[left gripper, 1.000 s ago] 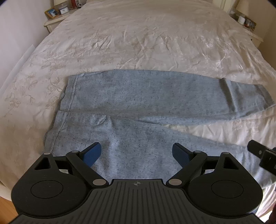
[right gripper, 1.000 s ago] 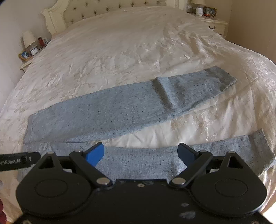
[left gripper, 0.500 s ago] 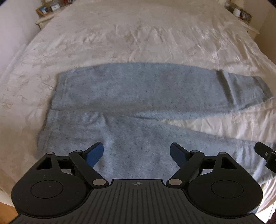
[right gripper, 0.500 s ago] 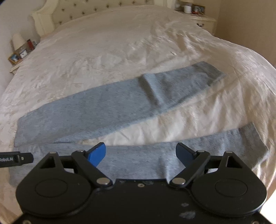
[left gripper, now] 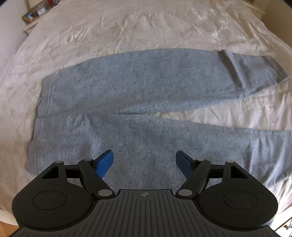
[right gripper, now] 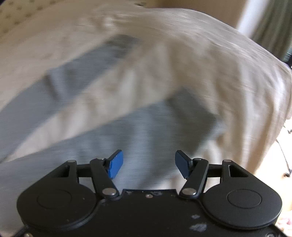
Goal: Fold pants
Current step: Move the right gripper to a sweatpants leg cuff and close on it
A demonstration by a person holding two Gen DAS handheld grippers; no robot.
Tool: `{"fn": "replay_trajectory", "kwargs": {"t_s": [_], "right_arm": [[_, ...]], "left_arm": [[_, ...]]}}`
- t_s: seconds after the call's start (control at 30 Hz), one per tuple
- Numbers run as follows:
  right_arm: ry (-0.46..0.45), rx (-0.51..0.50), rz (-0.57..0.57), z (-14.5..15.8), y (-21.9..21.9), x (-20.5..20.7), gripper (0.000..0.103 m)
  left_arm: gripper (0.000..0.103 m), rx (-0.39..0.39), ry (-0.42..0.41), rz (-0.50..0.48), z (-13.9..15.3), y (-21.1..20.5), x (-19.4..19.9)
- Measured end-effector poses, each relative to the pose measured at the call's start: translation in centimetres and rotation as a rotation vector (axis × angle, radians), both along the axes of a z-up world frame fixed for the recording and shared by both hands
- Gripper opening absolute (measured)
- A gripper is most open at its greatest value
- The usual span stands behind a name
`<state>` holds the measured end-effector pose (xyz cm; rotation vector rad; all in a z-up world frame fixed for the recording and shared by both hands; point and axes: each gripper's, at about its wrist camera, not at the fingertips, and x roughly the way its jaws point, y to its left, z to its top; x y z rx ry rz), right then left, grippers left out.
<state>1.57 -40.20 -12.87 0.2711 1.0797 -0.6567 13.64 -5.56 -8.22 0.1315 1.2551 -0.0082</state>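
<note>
Grey-blue speckled pants (left gripper: 138, 94) lie flat on a cream bed, waistband at the left, both legs spread toward the right. My left gripper (left gripper: 145, 160) hovers over the near leg close to the waist, its jaws closing with nothing pressed between the blue pads. The right wrist view is blurred by motion. There my right gripper (right gripper: 148, 162) hangs above the cuff end of the near pant leg (right gripper: 146, 131), its jaws closing too, pads apart with only cloth below them. The far leg (right gripper: 60, 87) runs across the upper left of that view.
The cream bedspread (left gripper: 146, 23) stretches far behind the pants. A nightstand with framed pictures (left gripper: 34, 13) stands at the top left. The bed's right edge (right gripper: 281, 102) drops off near the right gripper, with curtains (right gripper: 270, 23) beyond.
The left gripper sank closer to the pants and its fingers narrowed. The right gripper swept right along the near leg to the cuff end, rolled, and its fingers drew closer together.
</note>
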Motion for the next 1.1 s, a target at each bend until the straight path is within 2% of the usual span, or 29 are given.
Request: {"fn": "replay_trajectory", "kwargs": {"t_s": [0.23, 0.4, 0.53, 0.77, 0.9, 1.1], "right_arm": [[0.058, -0.044, -0.127, -2.7, -6.9, -4.3, 0.056], [0.012, 0.036, -0.205, -4.9, -10.0, -5.1, 0.056], [-0.019, 0.082, -0.226, -6.1, -11.3, -4.4, 0.056], [-0.047, 0.120, -0.226, -5.6, -11.9, -3.7, 0.056], [-0.148, 0.107, -0.261, -3.6, -11.9, -5.1, 0.057], [-0.096, 0.123, -0.252, -5.0, -13.0, -2.8, 0.058]], "left_arm": [[0.075, 0.021, 0.023, -0.029, -0.5, -2.0, 0.0], [0.075, 0.039, 0.034, -0.055, -0.7, -3.5, -0.4], [0.075, 0.053, 0.030, -0.063, -0.6, -4.2, -0.4], [0.075, 0.058, 0.025, -0.051, -0.4, -4.5, -0.2], [0.075, 0.050, 0.037, -0.034, -0.8, -4.6, 0.1], [0.075, 0.038, 0.039, -0.061, -0.9, -5.5, 0.0]]}}
